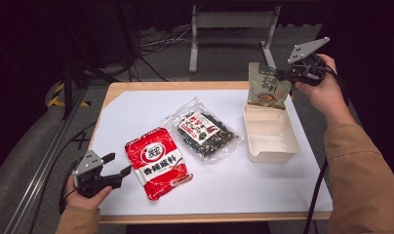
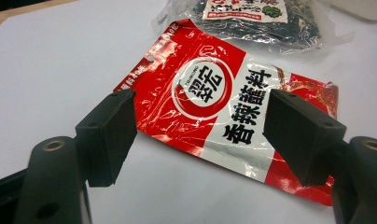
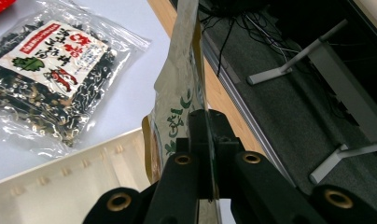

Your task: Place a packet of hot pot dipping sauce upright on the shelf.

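My right gripper (image 1: 286,74) is shut on the edge of a beige and green pouch (image 1: 266,87), held upright in the air over the far end of the cream tray (image 1: 272,148). In the right gripper view the jaws pinch the beige pouch (image 3: 179,88) edge-on above the tray (image 3: 60,186). A red and white seasoning packet (image 1: 156,162) lies flat at the front left. My left gripper (image 1: 118,168) stands open just left of it, on the table. Seen from the left gripper view, the red packet (image 2: 224,107) lies beyond the open jaws.
A clear bag of dark dried pieces (image 1: 204,130) lies in the middle of the white sheet (image 1: 136,109); in the right gripper view that bag (image 3: 46,79) is at left. Beyond the table's far edge are a metal stand (image 1: 229,22) and cables on the floor.
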A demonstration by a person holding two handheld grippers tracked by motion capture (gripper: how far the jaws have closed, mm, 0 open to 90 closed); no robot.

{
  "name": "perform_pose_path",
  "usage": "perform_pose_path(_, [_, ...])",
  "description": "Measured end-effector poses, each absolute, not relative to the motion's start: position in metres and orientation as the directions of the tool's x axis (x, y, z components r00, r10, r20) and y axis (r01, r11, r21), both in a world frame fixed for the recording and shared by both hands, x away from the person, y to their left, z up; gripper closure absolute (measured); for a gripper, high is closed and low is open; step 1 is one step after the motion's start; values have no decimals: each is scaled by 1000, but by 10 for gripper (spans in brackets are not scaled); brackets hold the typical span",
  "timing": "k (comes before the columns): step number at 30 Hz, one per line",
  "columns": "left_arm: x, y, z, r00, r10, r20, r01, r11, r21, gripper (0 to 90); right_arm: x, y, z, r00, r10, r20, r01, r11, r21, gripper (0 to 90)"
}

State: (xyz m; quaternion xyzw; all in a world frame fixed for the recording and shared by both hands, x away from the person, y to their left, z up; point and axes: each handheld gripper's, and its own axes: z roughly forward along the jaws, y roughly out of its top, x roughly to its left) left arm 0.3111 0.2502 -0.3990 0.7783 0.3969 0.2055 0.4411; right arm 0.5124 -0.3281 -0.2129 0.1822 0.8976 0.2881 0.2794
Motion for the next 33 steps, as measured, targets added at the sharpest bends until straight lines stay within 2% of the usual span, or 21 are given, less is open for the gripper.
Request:
perform_pose_path(14, [311,250,-399,600,800,-33,438,-294,849,260,532,-339,-232,-763,511,-396,192,764,617,900])
perform_pose_path(33, [312,248,-400,604,796,-29,438,-301,847,259,543,-332,-252,-781,488,-391,193,783,592,900])
